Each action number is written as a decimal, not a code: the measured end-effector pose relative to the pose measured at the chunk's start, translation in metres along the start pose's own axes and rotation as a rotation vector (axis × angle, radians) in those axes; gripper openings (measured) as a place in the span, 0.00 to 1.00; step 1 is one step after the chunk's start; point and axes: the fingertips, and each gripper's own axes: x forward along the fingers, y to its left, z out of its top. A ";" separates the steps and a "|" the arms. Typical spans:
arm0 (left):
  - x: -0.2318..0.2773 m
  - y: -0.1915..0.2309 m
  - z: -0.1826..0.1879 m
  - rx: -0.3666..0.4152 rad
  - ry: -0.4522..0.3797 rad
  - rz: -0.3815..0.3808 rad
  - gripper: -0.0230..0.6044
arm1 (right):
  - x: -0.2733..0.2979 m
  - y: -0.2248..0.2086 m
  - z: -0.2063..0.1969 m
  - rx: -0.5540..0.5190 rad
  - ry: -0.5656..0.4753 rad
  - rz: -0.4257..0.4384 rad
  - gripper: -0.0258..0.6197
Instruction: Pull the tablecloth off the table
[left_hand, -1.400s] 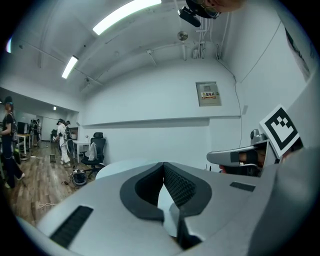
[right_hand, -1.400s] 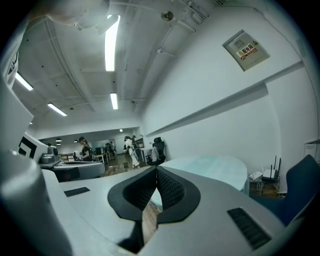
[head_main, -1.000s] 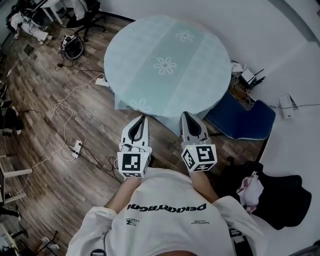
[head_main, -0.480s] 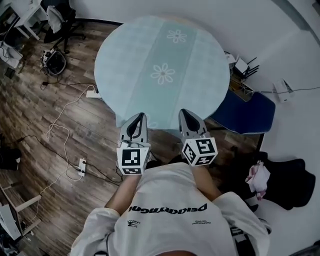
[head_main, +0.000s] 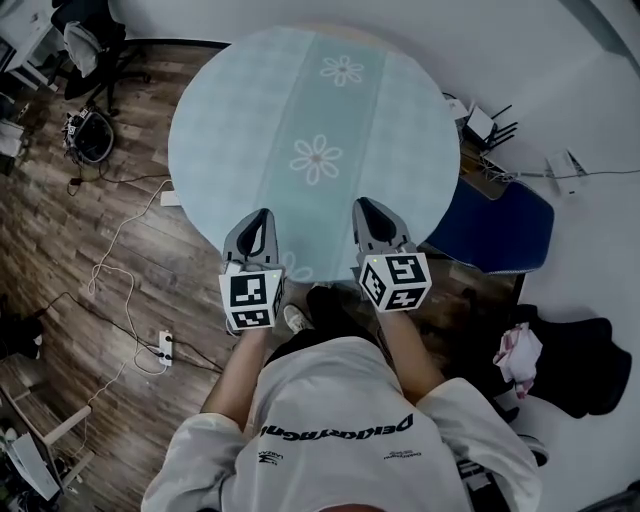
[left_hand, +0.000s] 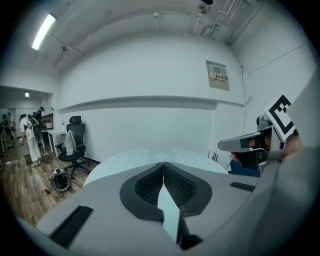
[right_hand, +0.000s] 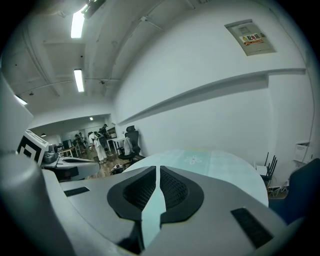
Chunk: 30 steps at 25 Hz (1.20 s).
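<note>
The pale blue tablecloth (head_main: 310, 110) with its flower print lies spread flat over the round table (head_main: 441, 170), and its near edge hangs just in front of the person. To do this step well, I think both claws must first open, go down to the hanging hem and bite it at two places well apart, so the pull is even. The left gripper (head_main: 261, 218) and the right gripper (head_main: 365, 207) have their jaws pressed together, with nothing between. Both arms reach forward side by side, tips a little downward, above the near edge.

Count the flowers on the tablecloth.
3, along the tablecloth stripe: a far flower, a centre flower, a faint near-edge flower. More may hang hidden.
</note>
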 end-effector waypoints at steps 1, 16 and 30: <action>0.014 0.001 -0.001 0.001 0.011 -0.006 0.06 | 0.012 -0.008 -0.001 0.003 0.012 -0.004 0.10; 0.203 0.033 -0.056 -0.097 0.114 -0.035 0.13 | 0.160 -0.124 -0.061 0.099 0.144 -0.093 0.16; 0.315 0.059 -0.119 -0.090 0.269 -0.014 0.40 | 0.254 -0.199 -0.130 0.126 0.341 -0.164 0.46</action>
